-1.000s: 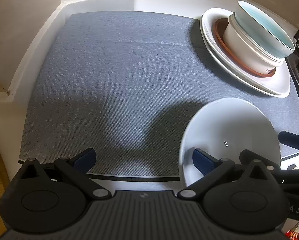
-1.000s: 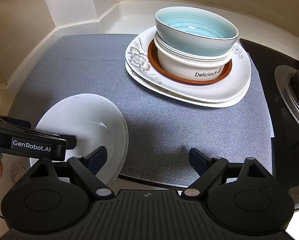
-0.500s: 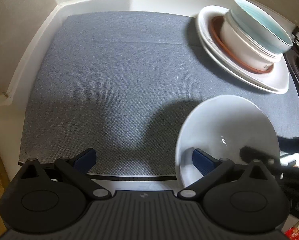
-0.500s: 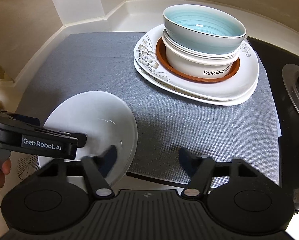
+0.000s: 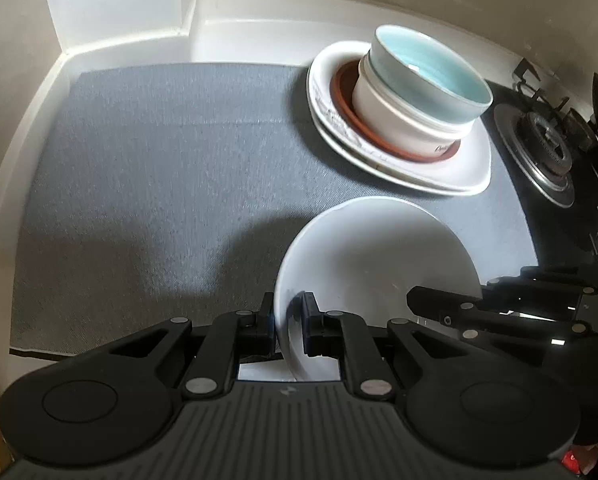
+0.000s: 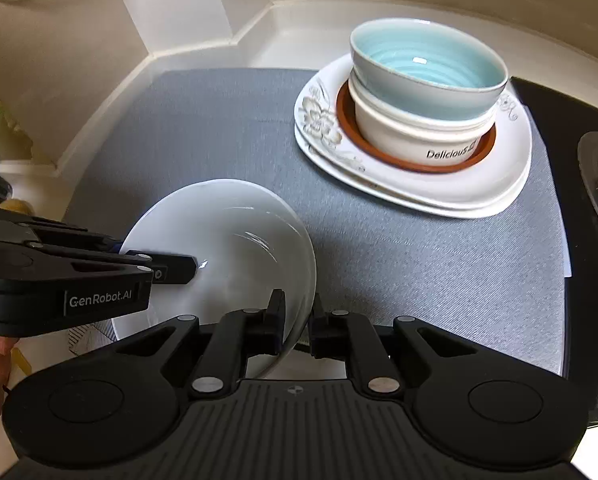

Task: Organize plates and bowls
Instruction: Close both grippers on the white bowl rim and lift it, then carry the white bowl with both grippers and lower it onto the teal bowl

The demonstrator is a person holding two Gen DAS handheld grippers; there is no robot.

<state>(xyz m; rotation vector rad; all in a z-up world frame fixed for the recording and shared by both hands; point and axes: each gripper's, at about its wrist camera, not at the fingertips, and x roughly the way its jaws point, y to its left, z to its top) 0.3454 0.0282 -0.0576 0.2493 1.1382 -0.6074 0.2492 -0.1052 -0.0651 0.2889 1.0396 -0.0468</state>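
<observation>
Both grippers have closed since one second ago: then each stood wide open astride the white bowl [image 6: 219, 256], now the left gripper [image 5: 289, 320] pinches the bowl's left wall and the right gripper [image 6: 297, 320] pinches its right wall, one finger inside and one outside in each case. The bowl therefore sits in a two-sided pinch at the near edge of the grey mat [image 5: 159, 168], at about 6 o'clock in both wrist views; whether its base touches the mat cannot be told. Judgement: the grasp step looks complete and a lift toward the stack is the likely next step. The stack stands at about 1 o'clock, well apart from the held bowl: a blue-glazed bowl [image 6: 427, 64] nested in a white "Delicious" bowl [image 6: 419, 136], on a brown saucer [image 6: 351, 128], on floral plates [image 6: 419, 196]. Orientation: the white bowl's mouth faces up, tilted somewhat toward the cameras; being round, it has no long axis, and the line between the two pinch points runs roughly 9 to 3 o'clock. A gas burner [image 5: 547, 140] lies at 3 o'clock of the stack. Risk, as judged: glazed rim under thin pads may slip if the two hands move unevenly.
</observation>
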